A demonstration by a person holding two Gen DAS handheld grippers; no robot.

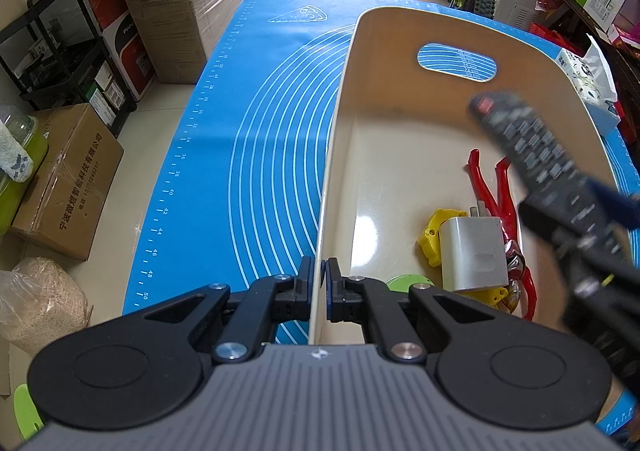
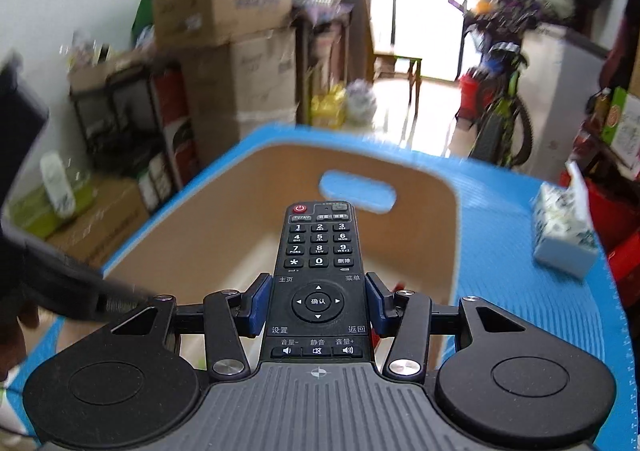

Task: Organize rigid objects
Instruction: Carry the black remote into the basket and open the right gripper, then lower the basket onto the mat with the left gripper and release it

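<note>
Item: remote control (image 2: 319, 251), clamped across its width in my right gripper (image 2: 318, 305), long axis pointing forward, held above the beige bin (image 2: 192, 219). My left gripper (image 1: 318, 287) pinches the bin's near wall. Drop lies straight below.

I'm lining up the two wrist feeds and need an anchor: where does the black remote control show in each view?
Left wrist: the remote control is at the right, blurred, held over the beige bin by the right gripper.
Right wrist: the remote is at centre, clamped between the fingers, pointing away.
Shared landmark: the bin's oval handle cutout.
</note>
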